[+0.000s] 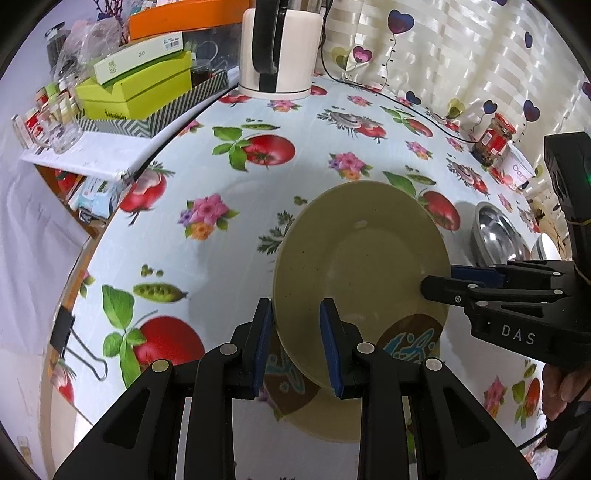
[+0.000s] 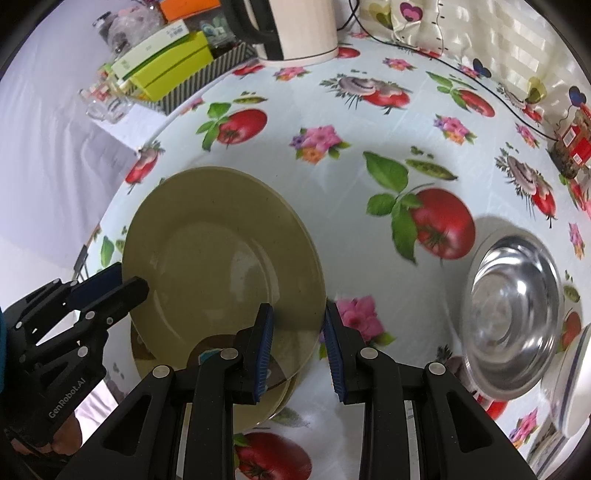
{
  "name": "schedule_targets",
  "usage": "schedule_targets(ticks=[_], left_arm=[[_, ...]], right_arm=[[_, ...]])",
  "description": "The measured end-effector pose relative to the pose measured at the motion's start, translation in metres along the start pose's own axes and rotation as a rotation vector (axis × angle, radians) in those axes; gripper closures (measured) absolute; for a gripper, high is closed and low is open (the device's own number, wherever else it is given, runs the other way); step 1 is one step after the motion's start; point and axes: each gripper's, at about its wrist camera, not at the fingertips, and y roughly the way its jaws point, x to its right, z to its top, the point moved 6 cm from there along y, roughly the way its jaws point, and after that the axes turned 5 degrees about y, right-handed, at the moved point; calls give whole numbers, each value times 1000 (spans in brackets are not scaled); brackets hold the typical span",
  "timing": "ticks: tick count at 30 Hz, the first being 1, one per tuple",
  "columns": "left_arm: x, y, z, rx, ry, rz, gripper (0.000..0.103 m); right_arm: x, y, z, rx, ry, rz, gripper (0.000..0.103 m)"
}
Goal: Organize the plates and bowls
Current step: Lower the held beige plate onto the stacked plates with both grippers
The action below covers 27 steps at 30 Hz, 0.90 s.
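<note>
The left gripper [image 1: 297, 343] is straddling the near-left rim of the olive plate [image 1: 360, 258], one blue pad under the edge and the other over the face, so it is grasping the plate. In its own view the plate is spreading from between the pads toward one o'clock, tilted, with its far edge higher. Just beneath it, at five o'clock, a second plate [image 1: 410, 336] with a brown and teal pattern is lying on the tablecloth [image 1: 207, 166], partly hidden.

The right gripper [image 2: 299, 347] is clenching the opposite rim: in the right wrist view the olive plate [image 2: 221, 251] is running off toward ten o'clock, its edge sitting between the blue pads. Both hands are equally near, one on each side, and both grippers are pointing steeply down at the table. The plate looks round, so no long axis matters; what counts, I judge, is keeping the two grips level while it is being lowered onto the plate beneath.

Farther off, at three o'clock in the right view, a steel bowl [image 2: 513, 317] is sitting well apart. At twelve o'clock a white kettle [image 2: 295, 26] is standing at the table's far edge.
</note>
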Motion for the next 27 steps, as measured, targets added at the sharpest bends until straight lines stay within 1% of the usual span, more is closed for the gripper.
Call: schedule_targets(ticks=[13, 21, 27], left_arm=[[0, 8, -23, -37, -5, 3, 76], [1, 5, -27, -32, -2, 8, 76], [1, 3, -32, -26, 3, 30, 76]], right_arm=[[-4, 5, -14, -13, -20, -12, 76], [-6, 7, -18, -8, -30, -19, 75], [-9, 7, -21, -2, -42, -20, 74]])
